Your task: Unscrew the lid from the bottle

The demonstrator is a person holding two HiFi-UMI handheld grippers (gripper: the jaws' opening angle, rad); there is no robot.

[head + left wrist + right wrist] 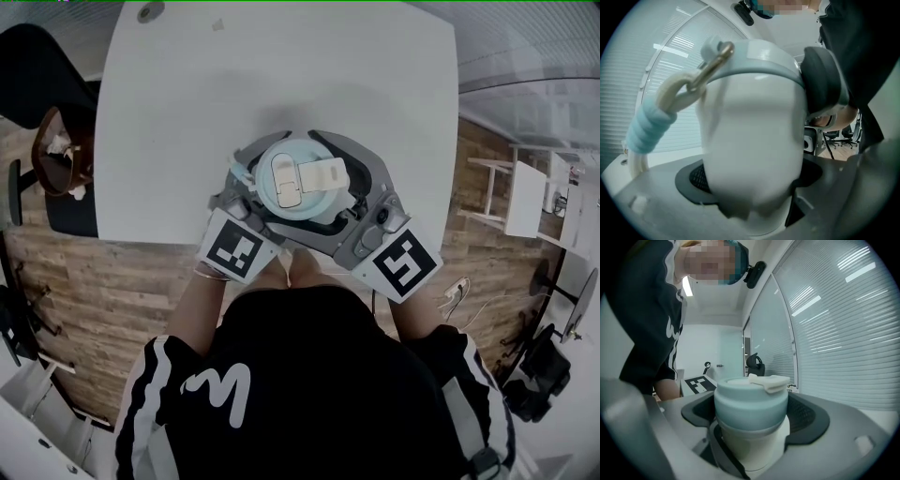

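Since the head view looks straight down onto the pale blue lid (305, 183), I read the bottle (750, 150) as upright: long axis vertical, lid end up. It's at the near edge of the white table (187, 103), right in front of the person's body.

Left gripper (750, 185) is clamped on the white bottle body, which fills the gap between the dark pads. Right gripper (752, 411) is closed on the lid, with pads on either flank and the cream body showing below them. The two grippers wrap the bottle from opposite sides, and their marker cubes (232, 247) (406, 263) point back toward the person.

The white flip cap (311, 176) lies flat across the top of the lid. In the right gripper view its tab overhangs the lid rim on the right.

A grey band rings the bottle shoulder. It carries a metal clip (711, 63) and a carry loop wrapped in pale blue cord (647, 129), which hangs off the left of the bottle in the left gripper view (close to the jaw, I can't tell if it touches).

Surroundings:
- The rest of the tabletop is bare.
- Wood floor (84, 281) shows around it.
- A dark chair (42, 84) sits off the table's left edge.
- White furniture (525, 197) stands well off to the right.
- Slatted blinds (834, 324) behind glass show in both gripper views.
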